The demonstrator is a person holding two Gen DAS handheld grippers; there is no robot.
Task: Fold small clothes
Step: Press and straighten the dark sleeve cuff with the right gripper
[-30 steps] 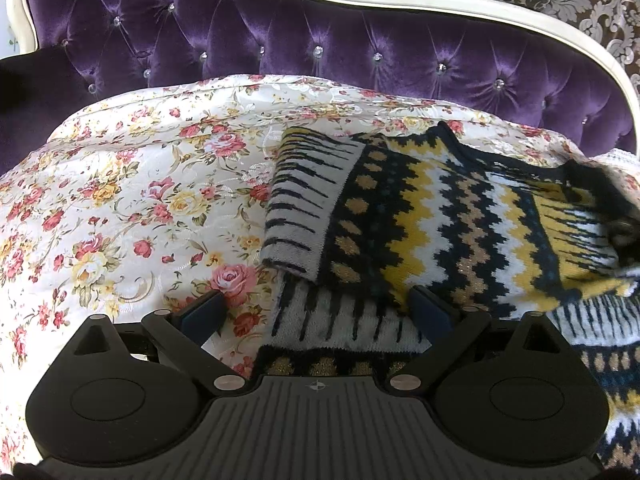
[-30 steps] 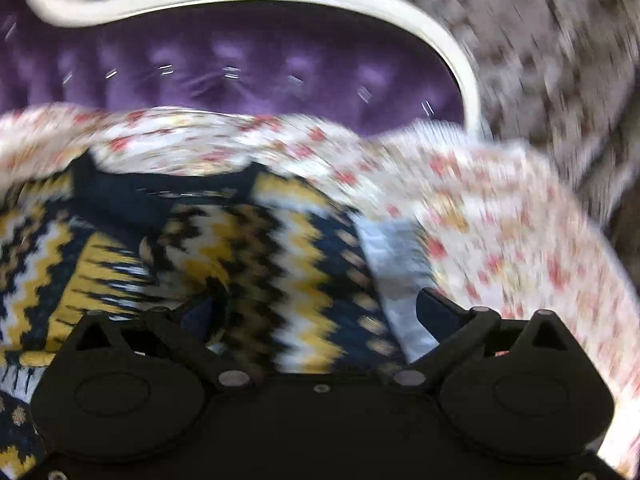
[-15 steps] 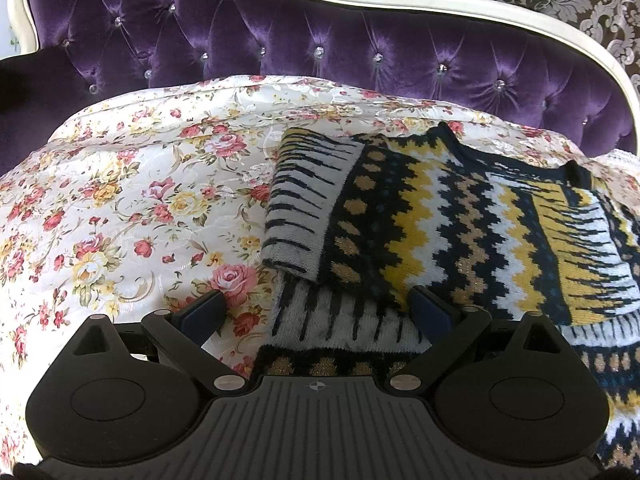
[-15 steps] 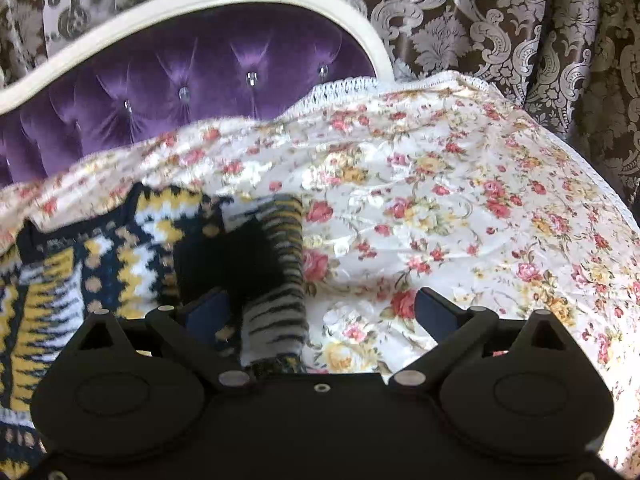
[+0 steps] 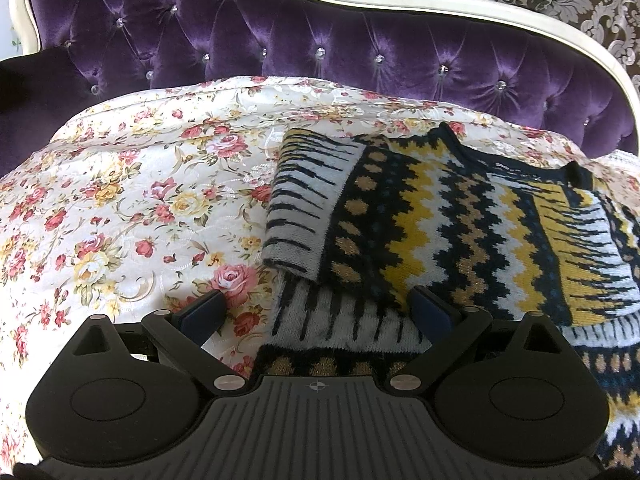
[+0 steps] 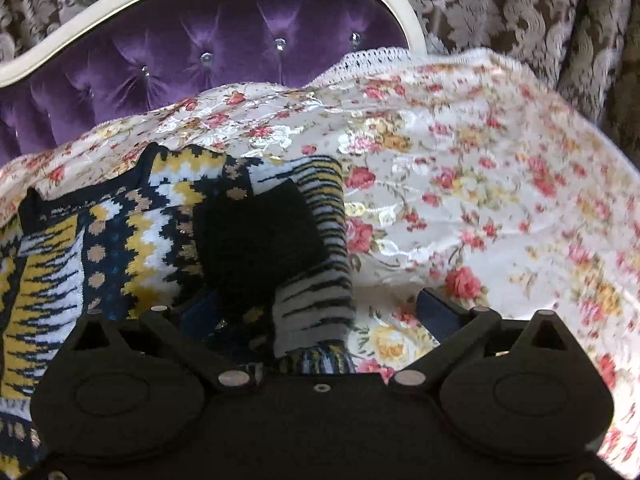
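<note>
A small knit sweater (image 5: 440, 232) with navy, yellow and white zigzags lies on the floral bedspread (image 5: 120, 208). Its left sleeve is folded in across the front. My left gripper (image 5: 318, 312) is open, low over the sweater's lower left part, holding nothing. In the right wrist view the sweater's right side (image 6: 160, 240) lies folded in, with a striped sleeve (image 6: 320, 280) and black cuff (image 6: 256, 236) on top. My right gripper (image 6: 320, 316) is open over the sleeve's lower end, with no cloth pinched.
A purple tufted headboard (image 5: 320, 48) with a cream frame (image 5: 400, 0) runs behind the bed. Patterned curtains (image 6: 540, 20) hang behind it. Bare floral bedspread stretches left of the sweater and to its right (image 6: 500, 200).
My right gripper has swung from over the sweater's middle to its right edge, where the right sleeve now lies folded in. My left gripper has barely moved.
</note>
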